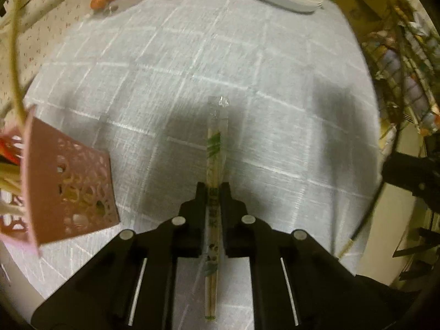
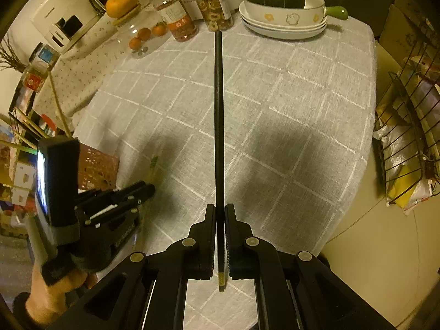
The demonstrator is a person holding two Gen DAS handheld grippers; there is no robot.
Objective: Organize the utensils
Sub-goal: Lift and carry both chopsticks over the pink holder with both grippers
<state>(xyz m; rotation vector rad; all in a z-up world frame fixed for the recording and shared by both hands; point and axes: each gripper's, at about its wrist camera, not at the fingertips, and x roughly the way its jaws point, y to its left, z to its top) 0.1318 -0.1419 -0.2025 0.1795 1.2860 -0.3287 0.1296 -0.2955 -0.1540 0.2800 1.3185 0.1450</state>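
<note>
A pair of wooden chopsticks in a clear printed sleeve [image 1: 216,148] runs between the fingers of my left gripper [image 1: 213,187], which is shut on it above the grey checked tablecloth [image 1: 220,63]. A pink perforated utensil basket [image 1: 68,189] with utensils inside stands just left of that gripper. In the right wrist view my right gripper [image 2: 220,209] is shut on a long black chopstick [image 2: 218,110] that points away over the table. The left gripper [image 2: 145,188], held by a hand, shows at lower left next to the basket [image 2: 96,165].
At the table's far edge stand stacked white plates with a dark squash in a pan [image 2: 283,24], two jars [image 2: 178,16] and small oranges [image 2: 143,35]. A wire rack [image 2: 407,137] with bags stands past the table's right edge.
</note>
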